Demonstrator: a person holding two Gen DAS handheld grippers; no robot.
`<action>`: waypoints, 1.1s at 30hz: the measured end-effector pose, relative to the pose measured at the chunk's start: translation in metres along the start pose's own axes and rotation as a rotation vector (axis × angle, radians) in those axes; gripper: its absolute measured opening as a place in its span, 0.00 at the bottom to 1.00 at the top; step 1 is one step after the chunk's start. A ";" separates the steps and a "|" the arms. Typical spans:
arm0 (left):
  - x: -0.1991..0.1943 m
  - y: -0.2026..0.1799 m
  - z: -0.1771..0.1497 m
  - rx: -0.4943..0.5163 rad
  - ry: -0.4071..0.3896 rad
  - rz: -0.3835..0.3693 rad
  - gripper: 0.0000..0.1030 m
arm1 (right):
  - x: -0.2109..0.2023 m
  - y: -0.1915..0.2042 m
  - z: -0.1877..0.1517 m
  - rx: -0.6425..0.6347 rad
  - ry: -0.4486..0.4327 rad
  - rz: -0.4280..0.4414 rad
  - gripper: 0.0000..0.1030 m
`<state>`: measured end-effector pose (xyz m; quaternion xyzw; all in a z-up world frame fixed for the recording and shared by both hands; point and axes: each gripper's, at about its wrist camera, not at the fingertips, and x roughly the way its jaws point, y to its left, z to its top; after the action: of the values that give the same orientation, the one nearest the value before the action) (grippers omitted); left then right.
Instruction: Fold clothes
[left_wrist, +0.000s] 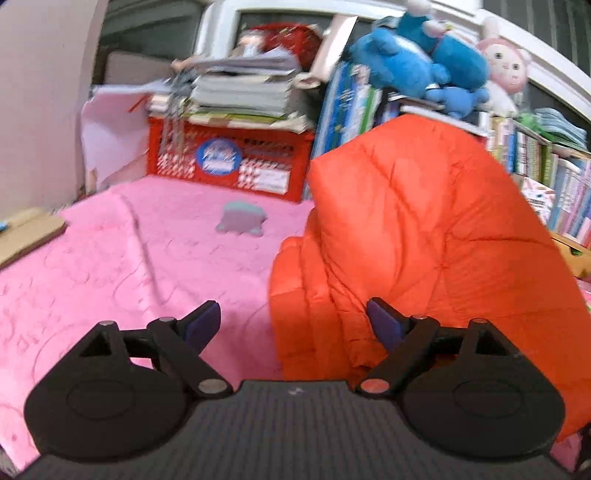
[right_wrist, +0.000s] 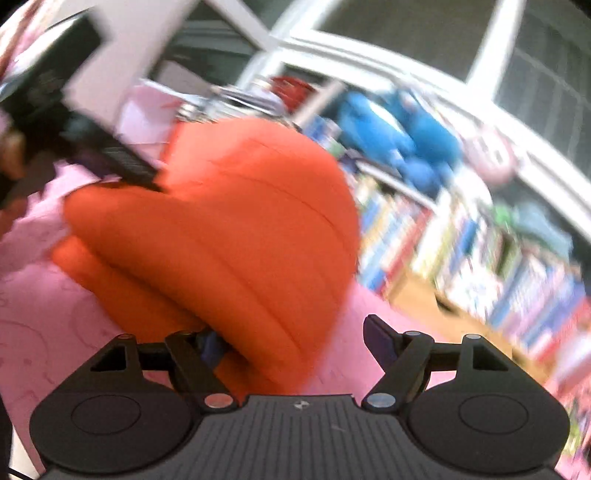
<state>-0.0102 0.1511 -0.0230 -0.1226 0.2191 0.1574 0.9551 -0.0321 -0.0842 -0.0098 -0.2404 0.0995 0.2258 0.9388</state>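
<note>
An orange quilted puffer jacket (left_wrist: 424, 229) lies in a puffy heap on the pink blanket (left_wrist: 110, 258), right of centre in the left wrist view. My left gripper (left_wrist: 293, 321) is open at the jacket's near left edge; its right finger (left_wrist: 384, 321) sits against the fabric and its left finger is over bare blanket. In the blurred right wrist view the jacket (right_wrist: 229, 229) bulges between the jaws of my right gripper (right_wrist: 295, 338), which is open. Its left finger is partly hidden under the fabric and its right finger (right_wrist: 378, 338) stands apart over the blanket. The left gripper's black housing (right_wrist: 110, 155) shows at upper left.
At the back stand a red crate (left_wrist: 229, 158) topped with stacked books and papers (left_wrist: 243, 92), blue plush toys (left_wrist: 417, 62), a pink-white plush (left_wrist: 506, 70) and a bookshelf (left_wrist: 565, 184). A small grey-green item (left_wrist: 242, 219) lies on the blanket. A wooden board (left_wrist: 29, 232) lies at the left edge.
</note>
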 end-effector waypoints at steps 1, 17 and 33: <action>0.001 0.004 -0.001 -0.011 0.007 0.007 0.86 | 0.002 -0.008 -0.001 0.036 0.011 0.010 0.73; -0.015 0.016 -0.004 -0.053 0.032 0.111 0.70 | 0.062 -0.060 -0.012 0.678 0.205 0.319 0.32; -0.034 -0.101 -0.002 0.244 -0.105 -0.113 0.79 | 0.037 -0.039 -0.002 0.497 0.130 0.173 0.27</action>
<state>-0.0038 0.0489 0.0075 -0.0091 0.1790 0.0819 0.9804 0.0190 -0.1020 -0.0064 -0.0074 0.2321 0.2580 0.9378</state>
